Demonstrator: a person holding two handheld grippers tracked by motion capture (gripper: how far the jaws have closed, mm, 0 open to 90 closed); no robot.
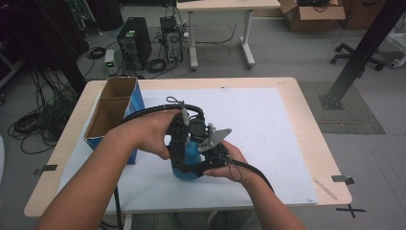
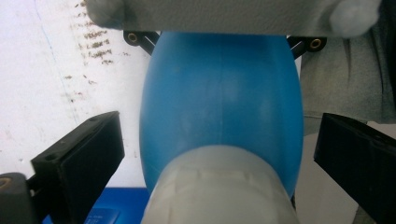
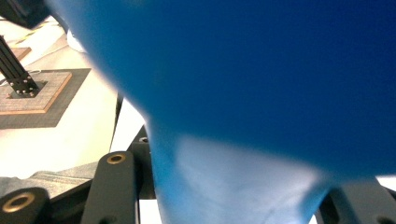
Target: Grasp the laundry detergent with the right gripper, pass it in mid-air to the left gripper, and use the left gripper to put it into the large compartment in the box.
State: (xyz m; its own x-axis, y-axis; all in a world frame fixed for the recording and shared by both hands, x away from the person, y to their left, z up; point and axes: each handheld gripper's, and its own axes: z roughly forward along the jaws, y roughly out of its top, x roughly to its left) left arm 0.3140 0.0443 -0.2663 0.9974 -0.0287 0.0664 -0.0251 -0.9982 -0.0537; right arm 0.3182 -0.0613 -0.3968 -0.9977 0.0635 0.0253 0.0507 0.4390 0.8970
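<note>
A blue bottle [image 1: 190, 158] with a white cap [image 2: 219, 186] sits low over the white mat, near the table's front edge. My right gripper [image 1: 207, 163] comes in from the right and is shut on the bottle's blue body [image 3: 261, 70], which bulges between its jaws. My left gripper [image 1: 180, 143] reaches in from the left, over the top of the bottle. In the left gripper view its black jaws stand open on either side of the bottle [image 2: 219, 102], with a gap between each pad and the plastic. Whether the bottle's base rests on the mat is hidden by the hands.
An open cardboard box [image 1: 112, 112] with blue sides stands at the table's left, close to my left forearm. The white mat [image 1: 268, 124] covers most of the wooden table [image 1: 311, 143]. Beyond the table are computer towers, cables and another desk on the floor.
</note>
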